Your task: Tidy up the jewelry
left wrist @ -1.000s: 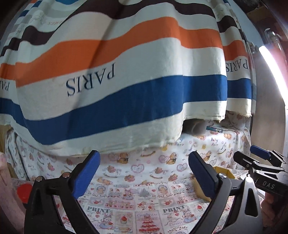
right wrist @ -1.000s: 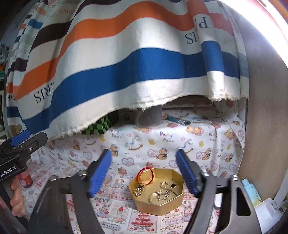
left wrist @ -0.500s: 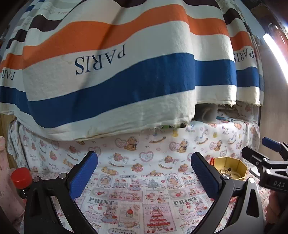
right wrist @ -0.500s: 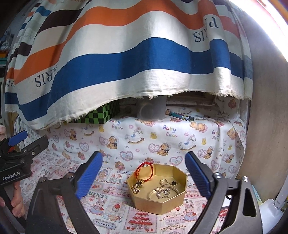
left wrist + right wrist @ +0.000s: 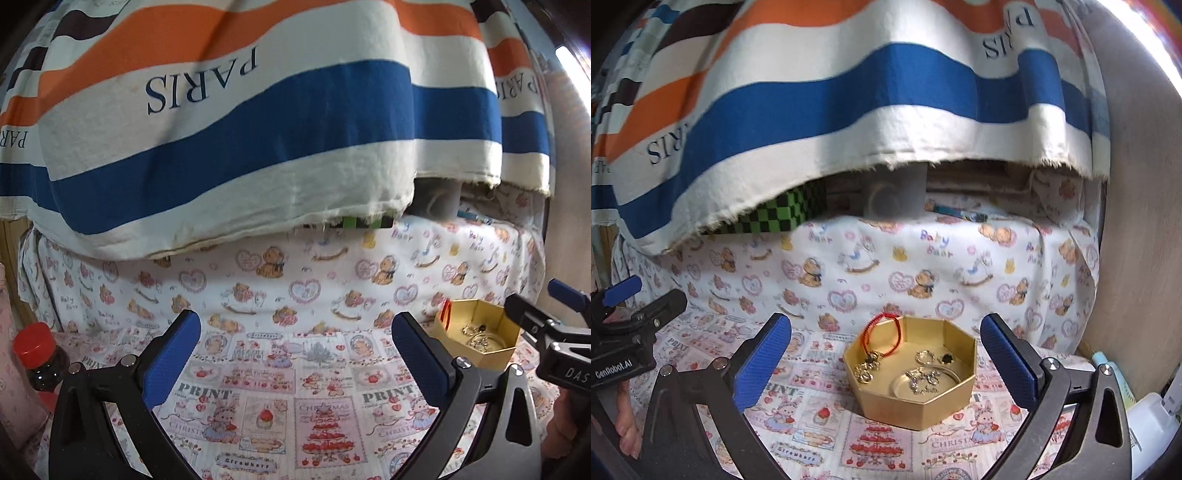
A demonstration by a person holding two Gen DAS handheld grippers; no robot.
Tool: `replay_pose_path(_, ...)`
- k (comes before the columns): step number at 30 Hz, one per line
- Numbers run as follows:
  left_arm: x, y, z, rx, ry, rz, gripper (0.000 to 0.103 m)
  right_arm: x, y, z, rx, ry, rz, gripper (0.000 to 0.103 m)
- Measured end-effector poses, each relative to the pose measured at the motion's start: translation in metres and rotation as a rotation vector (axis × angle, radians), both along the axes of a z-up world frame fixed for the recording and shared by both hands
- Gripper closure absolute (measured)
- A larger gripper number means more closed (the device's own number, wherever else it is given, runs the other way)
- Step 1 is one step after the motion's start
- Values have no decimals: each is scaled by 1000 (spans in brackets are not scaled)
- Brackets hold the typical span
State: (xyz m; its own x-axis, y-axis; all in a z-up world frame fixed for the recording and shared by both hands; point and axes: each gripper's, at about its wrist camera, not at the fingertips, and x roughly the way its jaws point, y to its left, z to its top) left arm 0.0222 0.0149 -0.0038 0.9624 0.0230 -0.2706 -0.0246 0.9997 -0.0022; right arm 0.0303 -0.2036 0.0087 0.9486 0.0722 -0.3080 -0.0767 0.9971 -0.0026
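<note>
A gold octagonal box (image 5: 923, 400) sits on the printed cloth, right between and just beyond my right gripper (image 5: 886, 354)'s wide-open blue pads. Inside lie a red cord bracelet (image 5: 882, 334) leaning on the rim, gold charms (image 5: 866, 367), small rings (image 5: 925, 356) and a silver chain (image 5: 923, 378) on a round dish. In the left wrist view the same box (image 5: 476, 350) is to the right of my open left gripper (image 5: 295, 349), which holds nothing. The right gripper's tip (image 5: 539, 321) shows at that view's right edge.
A striped PARIS cloth (image 5: 240, 122) hangs low over the back. Under it are a green checked box (image 5: 783, 216), a grey cup (image 5: 894, 194) and a pen (image 5: 960, 212). A red-capped bottle (image 5: 35, 354) stands at left; a wooden wall (image 5: 1137, 221) and bottles (image 5: 1145, 421) at right.
Both grippers have sunk and tilted down, so more of the printed cloth shows. The right gripper's jaws have widened. The gold box has come into the left wrist view.
</note>
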Motion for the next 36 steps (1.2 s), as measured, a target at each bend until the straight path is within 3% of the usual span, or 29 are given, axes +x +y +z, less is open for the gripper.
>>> replay_pose_path(13, -1, 1, 0, 8, -7, 27, 0, -2, 3, 0, -16, -7, 3, 0)
replay_pose_path(19, 0, 0, -1, 17, 1, 24, 0, 6, 2, -3, -17, 37, 2, 0)
replay_pose_path(36, -1, 2, 0, 8, -3, 30, 0, -6, 4, -1, -23, -8, 23, 0)
